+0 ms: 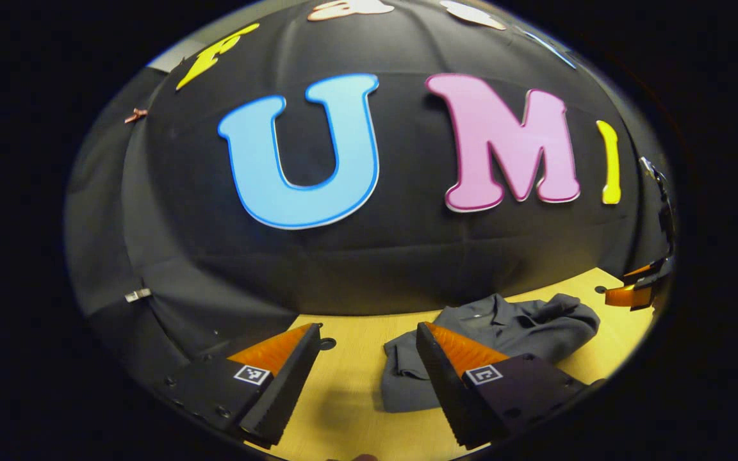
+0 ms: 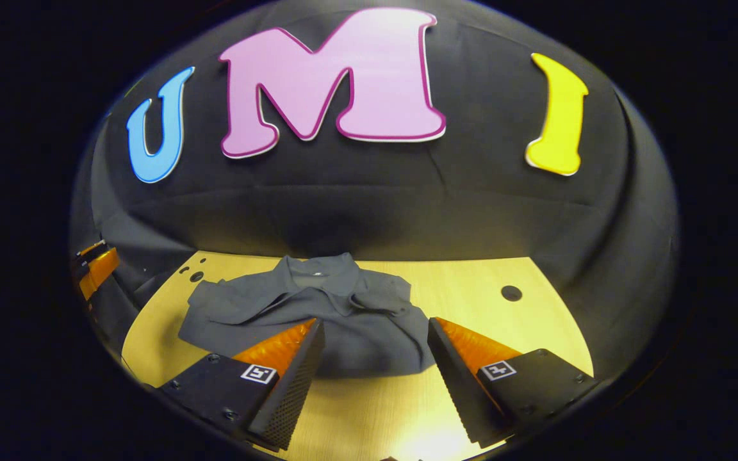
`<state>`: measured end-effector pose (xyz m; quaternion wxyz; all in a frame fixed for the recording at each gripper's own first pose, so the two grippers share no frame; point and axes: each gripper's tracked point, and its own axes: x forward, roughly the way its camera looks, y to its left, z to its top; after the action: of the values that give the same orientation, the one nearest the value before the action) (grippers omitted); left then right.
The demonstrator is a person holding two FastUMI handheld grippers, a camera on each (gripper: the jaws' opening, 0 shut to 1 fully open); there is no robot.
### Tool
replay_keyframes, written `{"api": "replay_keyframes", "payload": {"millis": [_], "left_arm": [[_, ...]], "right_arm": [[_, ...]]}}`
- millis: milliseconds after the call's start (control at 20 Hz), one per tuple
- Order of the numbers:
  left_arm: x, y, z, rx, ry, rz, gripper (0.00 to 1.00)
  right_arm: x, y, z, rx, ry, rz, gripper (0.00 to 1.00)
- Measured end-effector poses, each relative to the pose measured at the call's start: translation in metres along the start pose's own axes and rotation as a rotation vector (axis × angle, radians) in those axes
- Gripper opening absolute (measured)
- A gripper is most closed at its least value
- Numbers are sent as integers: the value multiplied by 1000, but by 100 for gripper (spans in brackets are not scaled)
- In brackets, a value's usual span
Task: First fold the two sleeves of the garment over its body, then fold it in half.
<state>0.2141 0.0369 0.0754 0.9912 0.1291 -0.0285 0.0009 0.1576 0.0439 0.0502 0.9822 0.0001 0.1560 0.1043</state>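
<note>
Black cloth drapes the back and sides of the booth, and below it lies a pale yellow wooden table (image 2: 471,282) with a few round holes near its far edge. On that table sits the dark grey collared short-sleeved garment (image 2: 318,314), rumpled, its collar toward the far wall and its hem toward the near edge; in the left gripper view it lies to the right of centre (image 1: 503,326). One sleeve spreads out to the left in the right gripper view, while the right side is bunched and creased, so the second sleeve's outline is hard to make out. The left gripper (image 1: 369,378) hovers above the near table with its fingers spread wide and nothing between them, just left of the garment. The right gripper (image 2: 375,378) hangs over the near hem, likewise spread and empty. Neither sleeve looks folded yet, so the task seems to be at its start. The cloth appears thin, soft and light: it should drape and slide easily on the smooth wood, and a pinch may lift more than one layer. A sensible hold would be the outer cuff edge of the left sleeve, taking a single layer, with the bunched right side likely needing smoothing first.
</note>
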Motion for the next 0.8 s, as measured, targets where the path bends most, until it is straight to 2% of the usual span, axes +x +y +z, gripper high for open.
{"api": "replay_keyframes", "payload": {"millis": [200,450,550,800], "left_arm": [[-66,-17,3,-39,8,-54,98],[-133,-9,2,-47,-10,-49,98],[-158,-13,-4,-67,-2,-67,98],[-196,-29,-30,-30,-5,-76,97]], "right_arm": [[-59,3,-9,34,-26,-11,99],[-114,1,-32,68,-47,-26,99],[-132,-3,-53,71,-38,-46,99],[-171,4,-115,93,44,-51,99]]}}
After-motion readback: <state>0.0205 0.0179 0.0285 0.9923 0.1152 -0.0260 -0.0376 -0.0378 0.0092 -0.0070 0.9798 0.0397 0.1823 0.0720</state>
